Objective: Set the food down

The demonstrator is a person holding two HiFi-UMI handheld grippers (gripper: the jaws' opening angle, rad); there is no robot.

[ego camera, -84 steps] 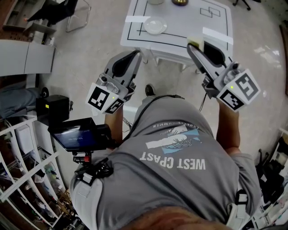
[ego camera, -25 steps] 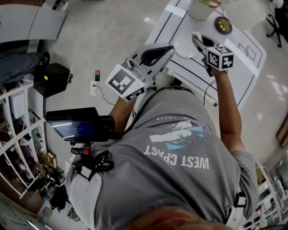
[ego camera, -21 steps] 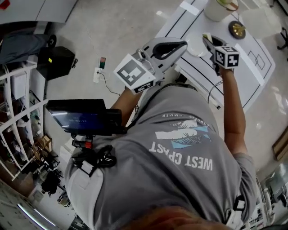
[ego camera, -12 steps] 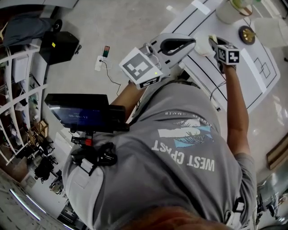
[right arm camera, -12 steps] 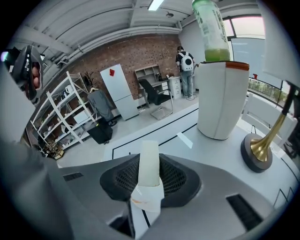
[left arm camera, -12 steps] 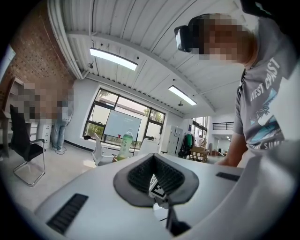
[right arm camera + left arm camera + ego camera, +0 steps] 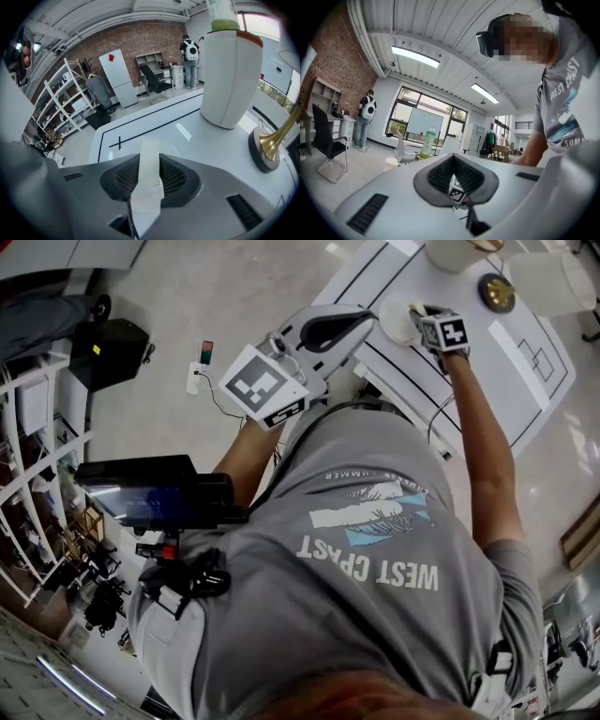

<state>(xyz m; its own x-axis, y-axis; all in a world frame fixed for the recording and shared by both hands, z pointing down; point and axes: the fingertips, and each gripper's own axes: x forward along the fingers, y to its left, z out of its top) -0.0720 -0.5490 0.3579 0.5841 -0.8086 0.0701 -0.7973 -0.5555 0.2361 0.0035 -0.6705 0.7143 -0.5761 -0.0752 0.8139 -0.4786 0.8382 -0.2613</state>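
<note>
My right gripper (image 7: pixel 413 310) (image 7: pixel 149 161) is shut on a pale, flat strip of food (image 7: pixel 150 176), which stands up between the dark pads. It hovers over a small white plate (image 7: pixel 396 324) (image 7: pixel 172 149) near the corner of the white table (image 7: pixel 487 367). In the head view the food shows only as a pale bit at the jaw tips. My left gripper (image 7: pixel 367 315) (image 7: pixel 454 159) is held just left of the plate, off the table edge. Its jaws are shut with nothing between them, and the right gripper's marker cube (image 7: pixel 457 187) shows through its pad gap.
A tall white cylinder (image 7: pixel 229 75) (image 7: pixel 455 251) stands behind the plate, with a green bottle behind it. A brass stand (image 7: pixel 269 145) (image 7: pixel 495 292) and a translucent cup (image 7: pixel 548 282) sit to the right. Black lines mark the tabletop. Floor, shelves and a black box lie to the left.
The table has come closer, and my right gripper has carried the food forward until it is over the small plate. The left gripper stays shut beside it.
</note>
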